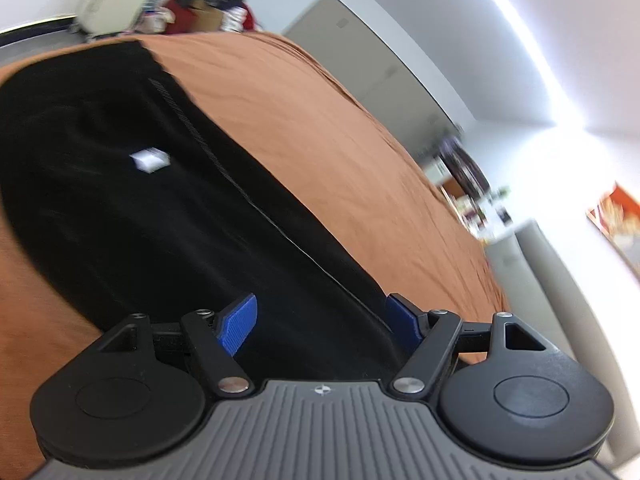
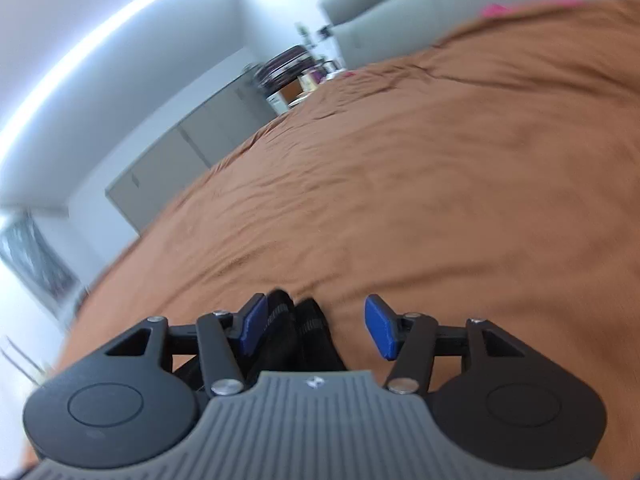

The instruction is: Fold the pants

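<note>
One pair of black pants, soft and limp, spread on a rust-brown bed

One pair of black, soft-knit pants (image 1: 152, 208) lies flat on the rust-brown bed cover (image 1: 328, 128), filling the 9 to 11 o'clock part of the left wrist view, with a small white tag (image 1: 149, 160) on the fabric and a ribbed seam running diagonally toward 5 o'clock. The cloth looks light, floppy and not at all fragile; I judge it will sag and drag rather than hold a shape, so it wants taking at an edge or hem, with both corners lifted together.

The left gripper (image 1: 322, 322) hovers over the near edge of the pants, its blue fingers (image 1: 240, 322) spread wide and pinching nothing. The right gripper (image 2: 316, 326) has its fingers parted too; a bunched black end with ribbed stitching (image 2: 296, 324) sits between them, lying against the 9 o'clock pad and clear of the 3 o'clock one.

The bed cover is wrinkled and matte, likely grippy enough to hold a fold. Beyond it stand grey cabinets (image 2: 192, 148), white walls and cluttered shelves (image 2: 292, 72) at 12 o'clock; a bright light strip (image 2: 100, 44) curves overhead.
</note>
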Demonstrator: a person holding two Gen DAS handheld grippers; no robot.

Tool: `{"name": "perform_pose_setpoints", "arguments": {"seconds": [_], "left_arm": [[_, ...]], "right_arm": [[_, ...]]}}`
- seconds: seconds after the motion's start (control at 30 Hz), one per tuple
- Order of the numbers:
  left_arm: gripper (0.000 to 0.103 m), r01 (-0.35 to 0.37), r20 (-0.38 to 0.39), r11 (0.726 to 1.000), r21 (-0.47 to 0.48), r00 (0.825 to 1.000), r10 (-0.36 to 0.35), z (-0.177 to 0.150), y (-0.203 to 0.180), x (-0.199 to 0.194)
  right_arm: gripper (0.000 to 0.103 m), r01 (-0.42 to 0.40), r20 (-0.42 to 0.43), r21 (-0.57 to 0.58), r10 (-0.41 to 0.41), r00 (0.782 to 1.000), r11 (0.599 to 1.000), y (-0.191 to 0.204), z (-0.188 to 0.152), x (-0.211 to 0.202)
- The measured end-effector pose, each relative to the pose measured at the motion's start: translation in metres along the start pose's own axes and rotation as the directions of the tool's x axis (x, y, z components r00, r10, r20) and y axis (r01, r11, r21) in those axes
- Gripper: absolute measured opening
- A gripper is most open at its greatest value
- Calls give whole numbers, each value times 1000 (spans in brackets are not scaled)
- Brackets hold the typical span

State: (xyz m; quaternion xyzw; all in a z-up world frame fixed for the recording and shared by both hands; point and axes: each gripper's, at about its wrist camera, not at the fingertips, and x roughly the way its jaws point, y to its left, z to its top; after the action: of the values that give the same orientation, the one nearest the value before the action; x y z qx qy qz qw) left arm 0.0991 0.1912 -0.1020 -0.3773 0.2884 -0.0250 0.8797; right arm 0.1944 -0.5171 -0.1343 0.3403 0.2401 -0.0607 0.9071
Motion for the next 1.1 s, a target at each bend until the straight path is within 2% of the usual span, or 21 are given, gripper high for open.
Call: {"name": "perform_pose_setpoints", "arguments": {"seconds": [0.1, 0.17, 0.23, 0.33, 0.4, 0.47, 0.53, 0.57, 0.6, 0.63, 0.67, 0.73, 0.8, 0.83, 0.93, 1.03, 1.1], "left_arm": [[85, 48, -70, 996, 71, 997, -43, -13, -27, 25], [85, 102, -117, 993, 55, 989, -95, -20, -40, 40], [85, 148, -146, 989, 19, 979, -144, -27, -52, 53], [86, 175, -197, 984, 47, 967, -162, -38, -77, 68], [86, 196, -230, 979, 60, 957, -177, -47, -88, 75], [87, 212, -262, 975, 72, 947, -187, -57, -96, 81], [87, 200, -286, 975, 95, 944, -165, -65, -98, 88], [87, 186, -297, 977, 105, 943, -147, -67, -98, 91], [87, 172, -309, 978, 116, 942, -130, -68, -97, 95], [87, 167, -319, 978, 125, 940, -120, -68, -97, 99], [87, 170, -326, 977, 130, 938, -120, -70, -96, 101], [91, 154, -355, 975, 160, 931, -89, -73, -96, 112], [90, 116, -411, 970, 216, 912, -18, -81, -94, 129], [89, 103, -420, 967, 234, 908, 5, -85, -97, 138], [89, 77, -410, 955, 286, 911, 49, -91, -98, 144], [91, 61, -403, 949, 308, 912, 72, -93, -100, 141], [92, 66, -400, 949, 309, 914, 67, -95, -102, 142]], "right_arm": [[54, -49, -16, 116, 51, 999, 992, -10, -24, -25], [58, -74, -49, 178, 84, 995, 981, -9, -39, -28], [62, -107, -79, 236, 129, 989, 966, -8, -48, -18], [67, -146, -104, 282, 182, 978, 948, -1, -54, 2], [68, -79, -119, 270, 115, 986, 960, 3, -54, 19], [61, -6, -137, 300, 49, 989, 954, 0, -57, 35], [47, -2, -141, 370, 59, 988, 929, -8, -57, 45], [33, -18, -143, 393, 80, 987, 920, -7, -56, 46], [21, -63, -124, 403, 123, 985, 913, -6, -55, 44], [16, -124, -92, 401, 174, 980, 908, -3, -55, 39], [16, -168, -59, 383, 206, 977, 908, 1, -55, 34], [16, -188, -30, 351, 212, 977, 917, 4, -58, 28], [16, -146, -49, 361, 176, 983, 921, -1, -63, 31], [16, -111, -70, 376, 148, 987, 920, -5, -67, 35], [15, -116, -58, 430, 156, 986, 895, -15, -75, 38], [15, -112, -40, 362, 135, 990, 926, 3, -69, 32], [15, -121, -11, 261, 128, 992, 958, 21, -62, 21]]}}
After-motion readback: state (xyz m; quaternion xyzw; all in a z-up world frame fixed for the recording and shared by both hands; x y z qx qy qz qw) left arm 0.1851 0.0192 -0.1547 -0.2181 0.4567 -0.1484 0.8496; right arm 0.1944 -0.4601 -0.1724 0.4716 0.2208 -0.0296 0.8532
